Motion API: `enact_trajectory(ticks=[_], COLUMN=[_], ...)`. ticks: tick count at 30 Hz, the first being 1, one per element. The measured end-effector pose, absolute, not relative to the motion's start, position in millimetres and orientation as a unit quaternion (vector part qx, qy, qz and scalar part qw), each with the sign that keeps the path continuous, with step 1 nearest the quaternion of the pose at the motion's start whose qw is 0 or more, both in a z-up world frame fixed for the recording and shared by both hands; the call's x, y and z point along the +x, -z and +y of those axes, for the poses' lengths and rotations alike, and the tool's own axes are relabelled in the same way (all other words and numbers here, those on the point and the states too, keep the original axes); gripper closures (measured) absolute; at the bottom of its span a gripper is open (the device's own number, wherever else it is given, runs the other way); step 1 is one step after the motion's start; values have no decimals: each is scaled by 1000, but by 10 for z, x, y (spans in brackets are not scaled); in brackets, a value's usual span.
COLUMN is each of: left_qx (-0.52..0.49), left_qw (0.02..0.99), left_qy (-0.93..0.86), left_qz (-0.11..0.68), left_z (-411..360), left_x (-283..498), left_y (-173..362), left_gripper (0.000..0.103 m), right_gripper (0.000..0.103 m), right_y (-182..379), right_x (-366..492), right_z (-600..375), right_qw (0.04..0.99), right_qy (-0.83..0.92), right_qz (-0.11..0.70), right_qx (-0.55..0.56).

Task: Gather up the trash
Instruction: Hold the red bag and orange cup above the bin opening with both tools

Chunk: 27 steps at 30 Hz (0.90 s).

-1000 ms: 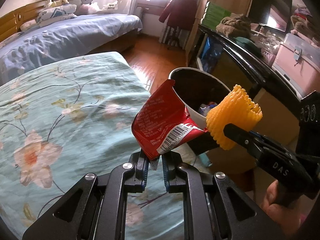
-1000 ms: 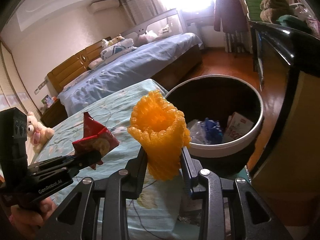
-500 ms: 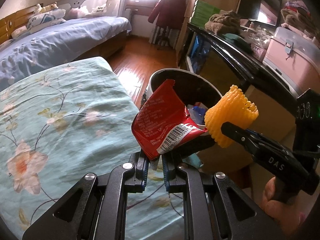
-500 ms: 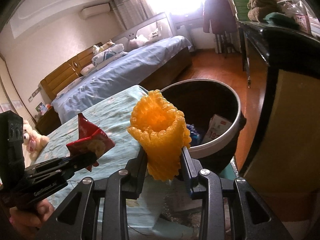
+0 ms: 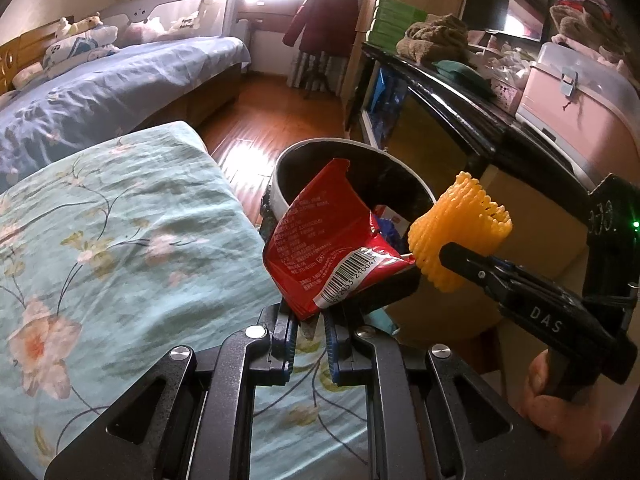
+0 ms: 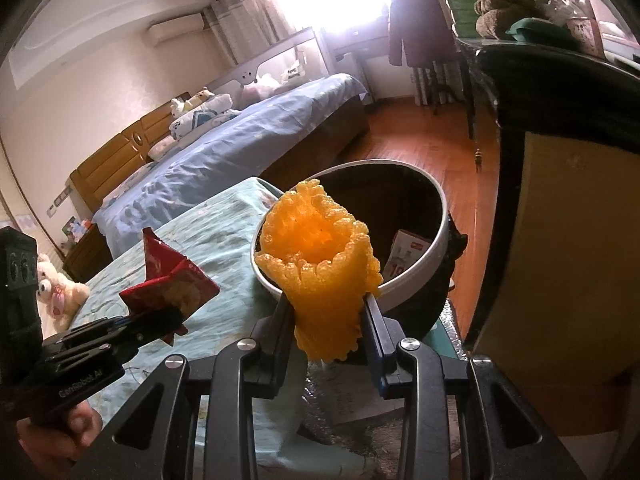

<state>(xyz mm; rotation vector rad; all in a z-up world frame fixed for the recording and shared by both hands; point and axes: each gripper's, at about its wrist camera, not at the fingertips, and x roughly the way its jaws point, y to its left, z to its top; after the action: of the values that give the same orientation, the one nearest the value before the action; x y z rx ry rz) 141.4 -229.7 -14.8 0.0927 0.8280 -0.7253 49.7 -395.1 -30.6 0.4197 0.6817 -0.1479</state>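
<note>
My left gripper [image 5: 308, 330] is shut on the bottom edge of a red snack wrapper [image 5: 328, 252] with a barcode, held up in front of a round trash bin [image 5: 320, 148] with a white rim. My right gripper [image 6: 326, 320] is shut on a yellow foam fruit net [image 6: 320, 264] and holds it over the near rim of the bin [image 6: 436, 260]. The net also shows in the left wrist view [image 5: 456, 232], and the wrapper in the right wrist view [image 6: 172, 284]. The bin holds some paper and blue plastic.
A bed with a teal floral sheet [image 5: 100, 240] lies left of the bin. A black cabinet [image 5: 460, 100] with clutter on top stands right of it. A second bed with blue bedding [image 6: 248, 140] and wooden floor [image 5: 260, 128] lie beyond.
Both grippers have moved closer to the bin while still holding the wrapper and the foam net. The bin's opening shows more fully behind them.
</note>
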Motion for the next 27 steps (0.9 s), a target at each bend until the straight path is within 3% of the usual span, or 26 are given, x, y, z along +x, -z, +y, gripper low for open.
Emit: enact_trajectory(ticks=[27], left_qx=[64], left_qw=[850], left_qy=[354], left_qz=[384], left_z=[-2688], left_x=[1555], left_y=[82], left_gripper=[92], right_gripper=[70], right_y=[269], right_x=[666], right_z=[-4183], right_qw=[919], right_qy=[78], right_qz=[331], right_qx=[200])
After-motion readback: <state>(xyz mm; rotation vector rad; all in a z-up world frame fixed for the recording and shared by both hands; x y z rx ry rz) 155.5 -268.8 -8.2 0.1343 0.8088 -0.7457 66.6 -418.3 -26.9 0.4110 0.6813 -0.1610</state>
